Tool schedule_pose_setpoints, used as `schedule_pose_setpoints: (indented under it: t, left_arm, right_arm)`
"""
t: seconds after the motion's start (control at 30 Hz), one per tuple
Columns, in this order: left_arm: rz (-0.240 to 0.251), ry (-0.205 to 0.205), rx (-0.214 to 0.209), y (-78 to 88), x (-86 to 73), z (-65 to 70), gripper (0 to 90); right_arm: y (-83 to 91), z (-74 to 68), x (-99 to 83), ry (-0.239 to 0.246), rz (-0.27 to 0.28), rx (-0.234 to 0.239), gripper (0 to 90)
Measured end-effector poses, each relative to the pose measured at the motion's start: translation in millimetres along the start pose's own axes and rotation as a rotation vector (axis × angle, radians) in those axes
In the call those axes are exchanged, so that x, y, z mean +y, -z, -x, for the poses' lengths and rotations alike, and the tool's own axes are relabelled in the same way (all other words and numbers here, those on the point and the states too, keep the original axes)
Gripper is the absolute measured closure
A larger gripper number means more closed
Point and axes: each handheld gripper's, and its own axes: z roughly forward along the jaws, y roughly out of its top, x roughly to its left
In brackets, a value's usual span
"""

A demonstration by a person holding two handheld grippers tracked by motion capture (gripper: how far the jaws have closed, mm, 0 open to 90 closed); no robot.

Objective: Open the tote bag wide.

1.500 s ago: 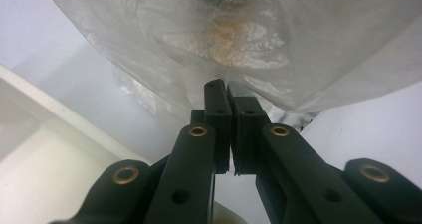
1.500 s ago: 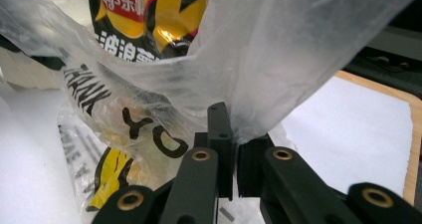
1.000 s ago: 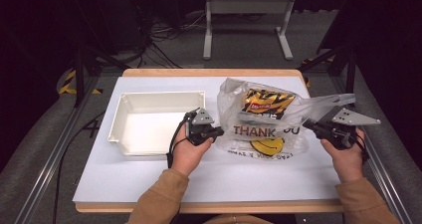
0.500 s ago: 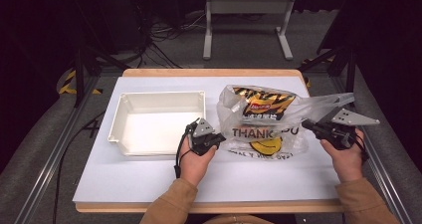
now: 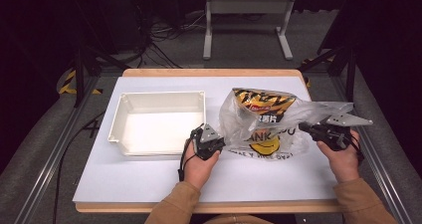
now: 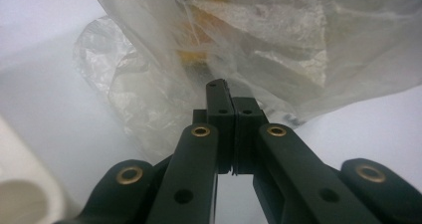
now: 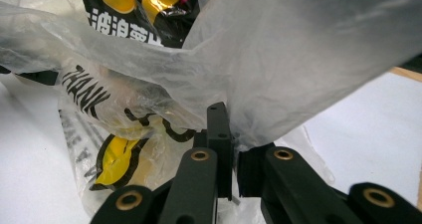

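While the person's sleeves come in from the near edge of the table [image 5: 149, 184], the left gripper [image 5: 215, 143] sits low at the left rim of the plastic bag [image 5: 268, 134], its fingers [image 6: 221, 109] pressed together with the thin film bunched right at their tips; whether film is actually pinched there cannot be told. A second ago this gripper was higher and farther up the table, beside the bag's upper left side; it has since come down and back toward the person, and the bag's left side now lies flatter.

On the right, the right gripper [image 5: 318, 130] is in much the same place as before, its fingers [image 7: 219, 129] clamped on a gathered fold of the bag's right side, which stretches up and away from the table.

Farther in, the bag rests on the white table surface right of centre, with a black and yellow snack packet [image 5: 263, 104] showing through its upper part and a yellow smiley print lower down. Left of it, just apart, stands the white tray [image 5: 124, 119], unmoved.
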Motion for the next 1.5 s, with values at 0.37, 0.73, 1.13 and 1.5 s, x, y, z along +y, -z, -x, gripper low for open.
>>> schedule_pose_setpoints:
  t: [0.37, 0.73, 1.13, 1.5]
  left_arm:
    - [-0.006, 0.016, -0.014, -1.4, -2.4, 3.0, 77.0]
    - [0.073, 0.032, -0.025, 28.3, 12.7, 17.4, 41.6]
    - [0.177, 0.019, 0.075, 59.6, 48.6, 17.0, 15.9]
    - [0.207, -0.004, 0.105, 64.0, 90.4, 4.3, 12.5]
  right_arm:
    - [-0.6, 1.5, -2.7, 0.007, -0.001, 0.009, 85.4]
    - [21.9, 0.2, 3.4, 0.007, 0.048, 0.051, 65.2]
    - [53.4, -0.4, 18.9, -0.016, 0.121, 0.080, 29.2]
    - [60.1, 7.7, 55.7, 0.017, 0.184, 0.060, 18.2]
